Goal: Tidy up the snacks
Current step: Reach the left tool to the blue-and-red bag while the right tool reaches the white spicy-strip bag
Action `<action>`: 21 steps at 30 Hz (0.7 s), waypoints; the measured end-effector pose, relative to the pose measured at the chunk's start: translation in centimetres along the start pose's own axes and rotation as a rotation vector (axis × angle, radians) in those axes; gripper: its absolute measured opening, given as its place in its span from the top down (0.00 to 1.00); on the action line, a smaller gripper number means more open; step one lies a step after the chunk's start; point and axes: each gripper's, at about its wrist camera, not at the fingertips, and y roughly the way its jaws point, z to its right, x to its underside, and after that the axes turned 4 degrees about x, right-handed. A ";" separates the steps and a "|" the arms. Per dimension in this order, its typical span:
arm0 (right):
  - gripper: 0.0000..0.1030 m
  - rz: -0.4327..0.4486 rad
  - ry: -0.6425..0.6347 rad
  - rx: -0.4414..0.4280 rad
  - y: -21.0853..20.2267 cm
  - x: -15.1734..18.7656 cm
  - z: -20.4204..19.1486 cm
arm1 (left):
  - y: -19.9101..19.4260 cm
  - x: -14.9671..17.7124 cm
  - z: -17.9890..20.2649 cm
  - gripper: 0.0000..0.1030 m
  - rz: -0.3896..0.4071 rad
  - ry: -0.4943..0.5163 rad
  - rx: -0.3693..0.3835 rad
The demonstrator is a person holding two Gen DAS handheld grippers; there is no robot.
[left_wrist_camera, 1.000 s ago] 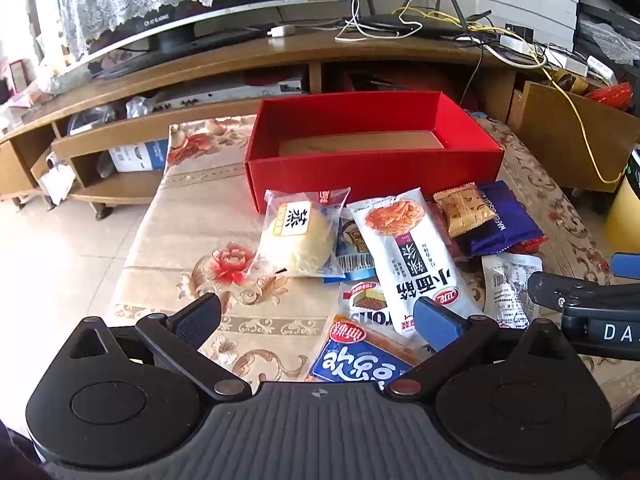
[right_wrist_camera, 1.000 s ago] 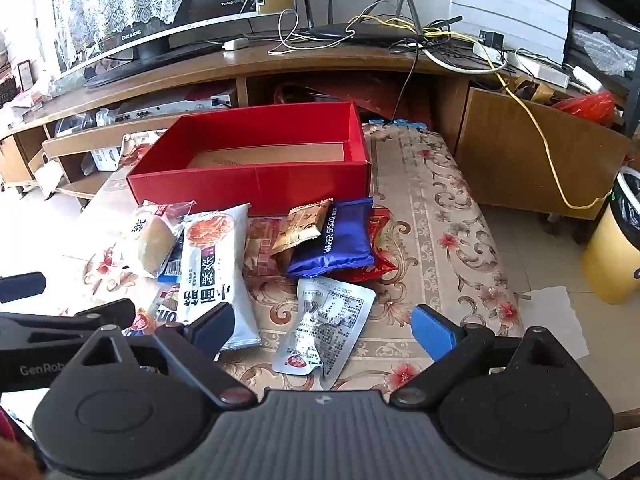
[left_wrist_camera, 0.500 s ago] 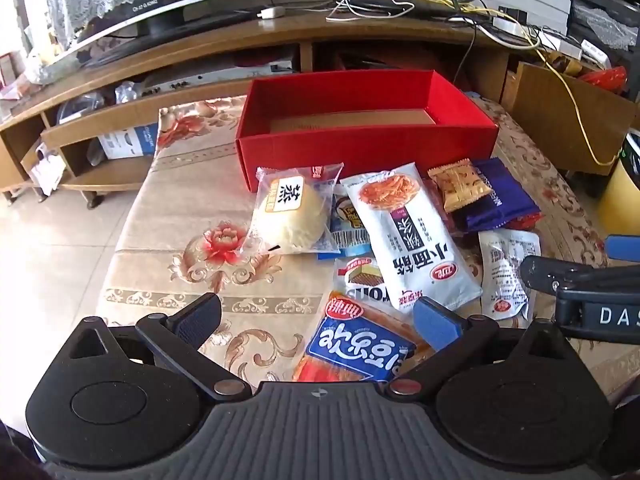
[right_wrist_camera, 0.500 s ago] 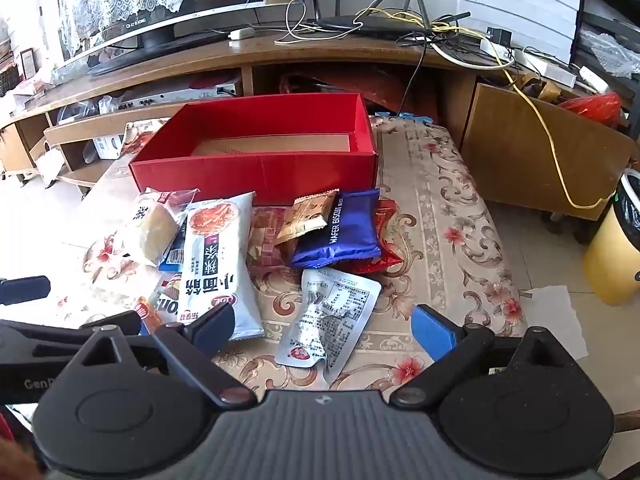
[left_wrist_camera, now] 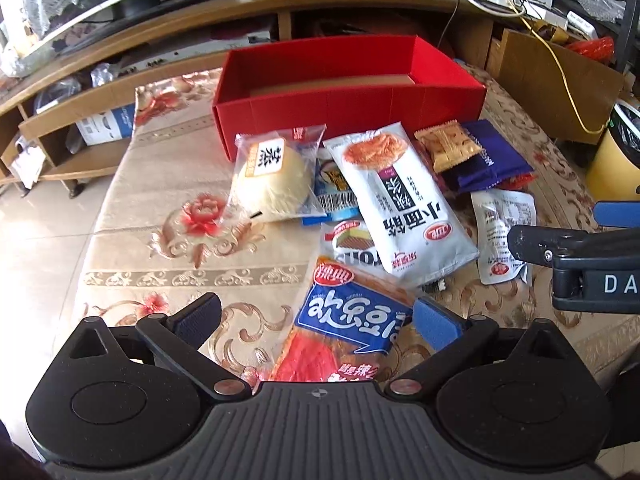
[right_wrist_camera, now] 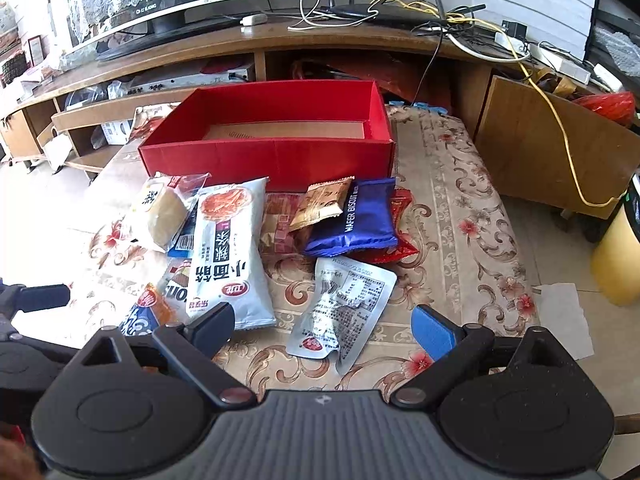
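Observation:
An empty red box (left_wrist_camera: 348, 102) (right_wrist_camera: 266, 152) stands at the back of the table. Several snack packs lie in front of it: a bun pack (left_wrist_camera: 272, 178) (right_wrist_camera: 162, 210), a long white noodle pack (left_wrist_camera: 400, 204) (right_wrist_camera: 228, 248), a blue wafer pack (left_wrist_camera: 486, 158) (right_wrist_camera: 354, 218), a tan cracker pack (left_wrist_camera: 448, 148) (right_wrist_camera: 322, 202), a silver pouch (left_wrist_camera: 502, 228) (right_wrist_camera: 342, 308) and a blue-orange pack (left_wrist_camera: 344, 328) (right_wrist_camera: 140, 320). My left gripper (left_wrist_camera: 316, 322) is open above the blue-orange pack. My right gripper (right_wrist_camera: 322, 328) is open above the silver pouch, empty.
A floral cloth (right_wrist_camera: 452, 208) covers the table. A wooden TV stand (right_wrist_camera: 256, 46) with cables runs behind. A wooden panel (right_wrist_camera: 536, 140) and a yellow bin (right_wrist_camera: 618, 256) stand to the right. Tiled floor (left_wrist_camera: 36, 240) lies to the left.
Both grippers have drawn back and up from the box, still open. The blue-orange pack now shows fully between the left fingers.

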 end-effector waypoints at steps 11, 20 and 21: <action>0.10 -0.035 -0.042 -0.047 0.9 -1.2 -1.2 | 2.1 0.0 -0.1 0.07 -0.085 0.020 0.039; 0.10 -0.035 -0.101 -0.095 1.1 -3.7 -3.0 | 3.5 -0.2 -0.7 0.19 -0.186 -0.022 0.082; 0.10 -0.041 -0.115 -0.093 1.5 -4.0 -3.4 | 3.6 -0.3 -0.8 0.20 -0.188 -0.023 0.083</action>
